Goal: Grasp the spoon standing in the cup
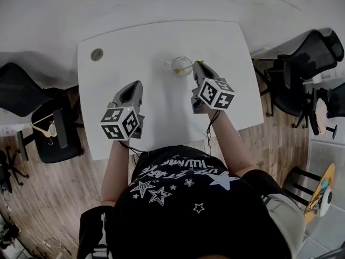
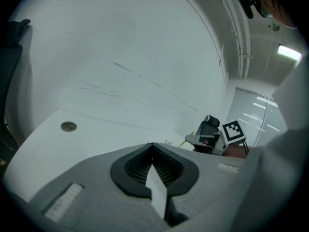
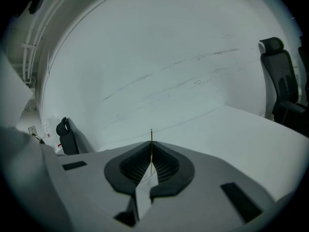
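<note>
Noted spoon (image 1: 185, 67) standing in clear cup (image 1: 174, 62) near 12 o'clock on table (image 1: 156, 42), thin handle pinched between fingers of right gripper (image 1: 196, 65). Judged likely: sideways pull tipping cup; slim handle slipping. Made out nothing else in cup. Noted left gripper (image 1: 136, 85) at 8 o'clock of cup, fingers together, empty.

The right gripper (image 1: 195, 64) hides one end of the spoon (image 1: 184, 68).
</note>
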Demonstrator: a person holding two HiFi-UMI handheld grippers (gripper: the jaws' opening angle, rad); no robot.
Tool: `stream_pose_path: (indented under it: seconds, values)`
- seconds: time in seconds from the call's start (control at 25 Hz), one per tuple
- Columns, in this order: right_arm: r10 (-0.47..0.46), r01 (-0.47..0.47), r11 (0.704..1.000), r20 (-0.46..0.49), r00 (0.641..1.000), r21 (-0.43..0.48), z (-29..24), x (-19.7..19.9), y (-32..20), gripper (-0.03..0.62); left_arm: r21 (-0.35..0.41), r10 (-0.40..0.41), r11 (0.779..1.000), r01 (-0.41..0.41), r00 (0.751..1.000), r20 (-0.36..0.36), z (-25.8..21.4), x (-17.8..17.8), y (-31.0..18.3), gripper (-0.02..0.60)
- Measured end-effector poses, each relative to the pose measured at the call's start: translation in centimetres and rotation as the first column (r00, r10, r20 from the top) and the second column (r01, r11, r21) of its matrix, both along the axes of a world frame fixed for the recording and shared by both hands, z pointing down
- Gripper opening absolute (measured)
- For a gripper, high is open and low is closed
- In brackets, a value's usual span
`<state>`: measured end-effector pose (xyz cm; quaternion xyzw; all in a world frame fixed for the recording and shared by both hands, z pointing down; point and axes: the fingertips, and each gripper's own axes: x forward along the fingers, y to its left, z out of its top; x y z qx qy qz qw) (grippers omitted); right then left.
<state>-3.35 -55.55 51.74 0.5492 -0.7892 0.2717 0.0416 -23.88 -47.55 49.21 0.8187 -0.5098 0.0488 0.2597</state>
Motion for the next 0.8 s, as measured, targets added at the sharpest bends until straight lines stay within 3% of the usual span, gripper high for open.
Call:
stream_pose_path:
  seconds: [0.8]
  values:
    - [-0.023,0.020,0.996,0.034,0.999,0.087,-3.5,0.6,1.5,0.015,0.038,0.018,0.999,-0.019,1.000,0.026,-1.5,2.2,1.7,0.006]
